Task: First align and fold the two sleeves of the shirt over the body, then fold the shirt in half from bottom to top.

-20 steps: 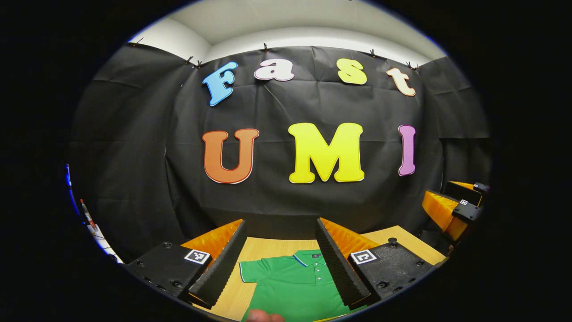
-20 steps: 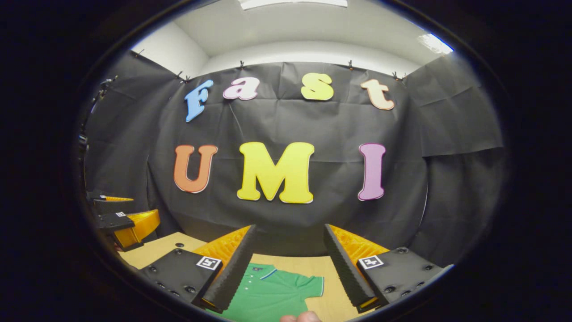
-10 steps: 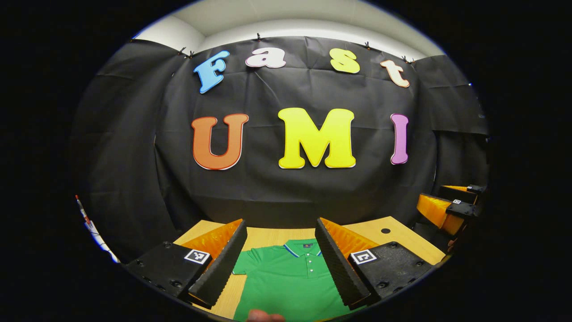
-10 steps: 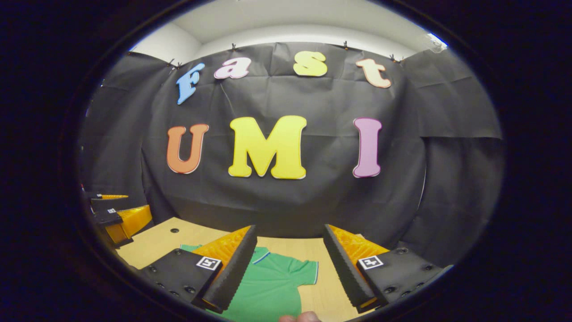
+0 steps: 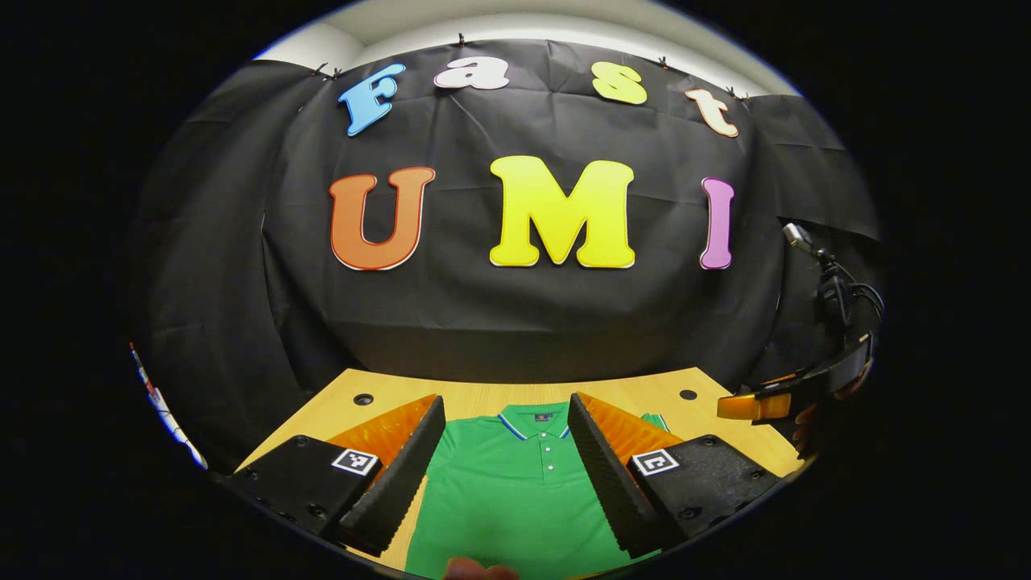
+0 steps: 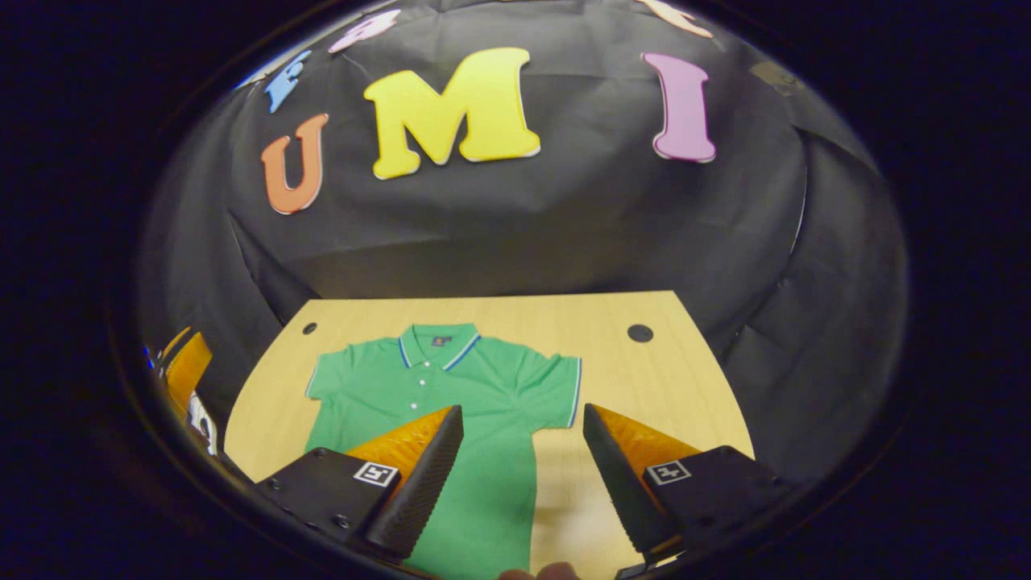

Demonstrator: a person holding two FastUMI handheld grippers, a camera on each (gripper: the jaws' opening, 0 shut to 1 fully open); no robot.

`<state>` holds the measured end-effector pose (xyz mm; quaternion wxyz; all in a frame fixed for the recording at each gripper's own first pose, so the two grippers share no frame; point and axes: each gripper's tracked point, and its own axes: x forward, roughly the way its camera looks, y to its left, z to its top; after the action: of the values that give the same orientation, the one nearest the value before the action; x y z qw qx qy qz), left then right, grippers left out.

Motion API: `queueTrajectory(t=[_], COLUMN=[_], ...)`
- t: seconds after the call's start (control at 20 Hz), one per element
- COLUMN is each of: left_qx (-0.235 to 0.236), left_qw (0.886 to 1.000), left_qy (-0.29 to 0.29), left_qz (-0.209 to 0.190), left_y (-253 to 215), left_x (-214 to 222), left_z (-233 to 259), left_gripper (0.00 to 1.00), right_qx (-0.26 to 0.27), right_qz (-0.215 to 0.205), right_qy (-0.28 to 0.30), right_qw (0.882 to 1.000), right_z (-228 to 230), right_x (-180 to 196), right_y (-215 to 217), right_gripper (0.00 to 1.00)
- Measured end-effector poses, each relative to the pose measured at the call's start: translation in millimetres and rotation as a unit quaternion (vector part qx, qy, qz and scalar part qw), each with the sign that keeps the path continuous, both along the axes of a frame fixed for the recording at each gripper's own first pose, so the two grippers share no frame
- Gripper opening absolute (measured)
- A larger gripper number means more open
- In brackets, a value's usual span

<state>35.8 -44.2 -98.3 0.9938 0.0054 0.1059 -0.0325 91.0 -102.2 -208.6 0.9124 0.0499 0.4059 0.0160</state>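
Note:
A green polo shirt (image 6: pixel 419 379) with a striped collar lies flat, front up, on the wooden table (image 6: pixel 644 379), both short sleeves spread out to the sides. My right gripper (image 6: pixel 522 411) hovers open above the shirt's right sleeve and side, holding nothing. In the left gripper view the shirt (image 5: pixel 515 499) shows between the fingers, collar toward the wall. My left gripper (image 5: pixel 505 401) is open over the shirt's chest, apart from the cloth. The right gripper (image 5: pixel 757 403) appears at the right edge there, and the left gripper (image 6: pixel 185 370) at the left edge of the right gripper view.
The table has two round holes near its back corners (image 6: pixel 640 333) (image 6: pixel 309 328). Black cloth walls close in behind and at both sides. A cable and small device (image 5: pixel 830 282) hang at the right wall. Bare wood (image 5: pixel 467 392) lies beyond the collar.
Both views have tipped downward toward the table. The right gripper's view now takes in the whole upper shirt and both sleeves. The left gripper has shifted over the shirt's middle. Both stay open.

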Motion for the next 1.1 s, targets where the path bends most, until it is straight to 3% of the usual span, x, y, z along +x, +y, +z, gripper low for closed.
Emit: queueTrajectory(t=[0.05, 0.1, 0.15, 0.2, 0.35, 0.4, 0.5, 0.55, 0.6, 0.65, 0.75, 0.8, 1.1], left_qx=[0.003, 0.002, 0.001, -0.002, -0.004, -0.003, -0.003, -0.003, -0.003, -0.004, -0.002, 0.001, 0.009], left_qw=[1.0, 1.0, 1.0, 1.0, 0.999, 0.999, 0.998, 0.998, 0.997, 0.997, 0.995, 0.995, 0.994], left_qy=[0.004, 0.009, 0.013, 0.016, 0.03, 0.032, 0.041, 0.046, 0.052, 0.058, 0.069, 0.074, 0.079], left_qz=[0.007, 0.011, 0.016, 0.019, 0.031, 0.036, 0.045, 0.05, 0.055, 0.059, 0.066, 0.068, 0.076], left_y=[3.5, 4.1, 6.3, 8.3, 14.8, 17.3, 22.9, 26.0, 29.7, 32.0, 36.4, 38.1, 47.9], left_x=[1.7, 3.4, 4.6, 4.8, 6.9, 6.5, 8.4, 7.9, 9.7, 9.2, 7.7, 7.9, 7.4], left_z=[-2.2, -7.1, -9.7, -12.7, -23.8, -26.3, -33.6, -37.1, -41.4, -44.3, -50.9, -54.2, -57.3], left_gripper=[0.99, 0.99, 0.99, 0.99, 0.98, 0.99, 0.99, 0.99, 0.99, 0.99, 0.99, 0.99, 0.99], right_qx=[0.007, 0.011, 0.015, 0.017, 0.017, 0.013, 0.004, -0.003, -0.007, -0.007, -0.015, -0.019, -0.046], right_qz=[-0.008, -0.013, -0.018, -0.022, -0.034, -0.038, -0.046, -0.047, -0.048, -0.051, -0.059, -0.061, -0.056], right_qy=[0.021, 0.041, 0.06, 0.08, 0.135, 0.15, 0.171, 0.18, 0.188, 0.196, 0.211, 0.216, 0.231], right_qw=[1.0, 0.999, 0.998, 0.996, 0.99, 0.988, 0.984, 0.983, 0.981, 0.979, 0.976, 0.974, 0.97], right_z=[-9.9, -23.7, -37.2, -52.5, -100.6, -115.8, -142.3, -154.9, -166.9, -177.0, -197.7, -204.6, -224.9], right_x=[8.4, 15.9, 24.2, 30.6, 53.2, 60.7, 74.4, 80.4, 85.9, 91.6, 100.7, 104.9, 113.1], right_y=[-4.0, -8.1, -10.4, -12.1, -19.7, -22.0, -26.4, -28.8, -29.6, -29.8, -32.7, -33.5, -33.9], right_gripper=[0.89, 0.89, 0.9, 0.97, 0.97, 0.89, 0.89, 0.97, 0.97, 0.89, 0.89, 0.97, 0.98])
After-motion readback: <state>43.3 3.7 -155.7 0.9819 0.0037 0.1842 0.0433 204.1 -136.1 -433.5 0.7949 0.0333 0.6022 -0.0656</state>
